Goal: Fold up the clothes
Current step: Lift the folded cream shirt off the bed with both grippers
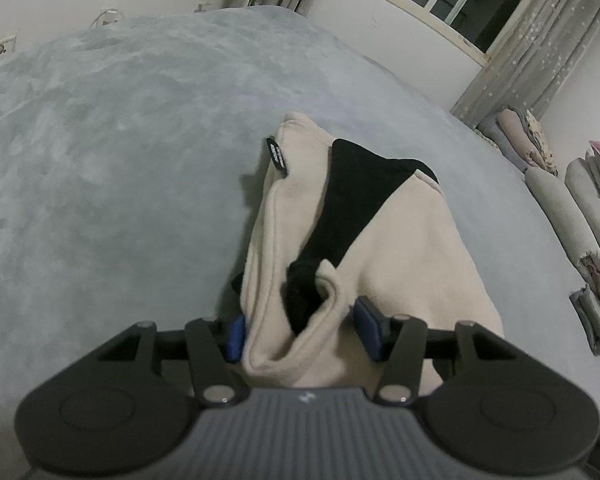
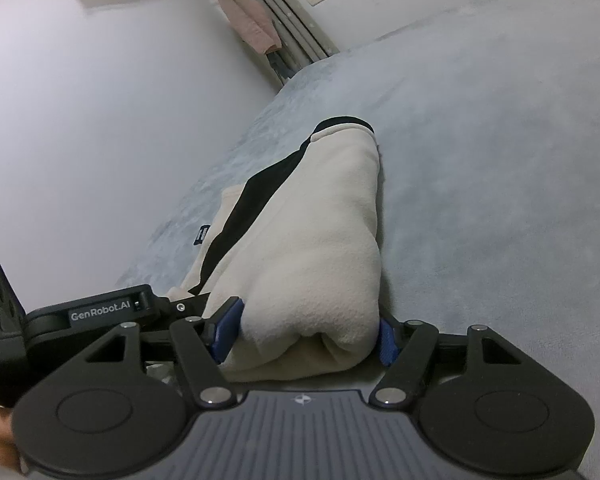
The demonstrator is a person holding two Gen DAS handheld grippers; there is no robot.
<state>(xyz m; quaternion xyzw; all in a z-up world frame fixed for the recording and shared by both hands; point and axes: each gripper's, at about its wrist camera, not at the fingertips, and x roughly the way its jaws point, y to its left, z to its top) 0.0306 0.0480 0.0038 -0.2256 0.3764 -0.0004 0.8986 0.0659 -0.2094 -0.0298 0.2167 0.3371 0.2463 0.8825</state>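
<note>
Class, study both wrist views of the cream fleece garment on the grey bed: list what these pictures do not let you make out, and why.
- Left wrist: writing on the small black tag is too small and blurred.
- Left wrist: the near edge of the cream fleece garment with black panel is hidden behind the left gripper.
- Right wrist: the garment's underside is hidden by its own bulk between the fingers of the right gripper.
</note>
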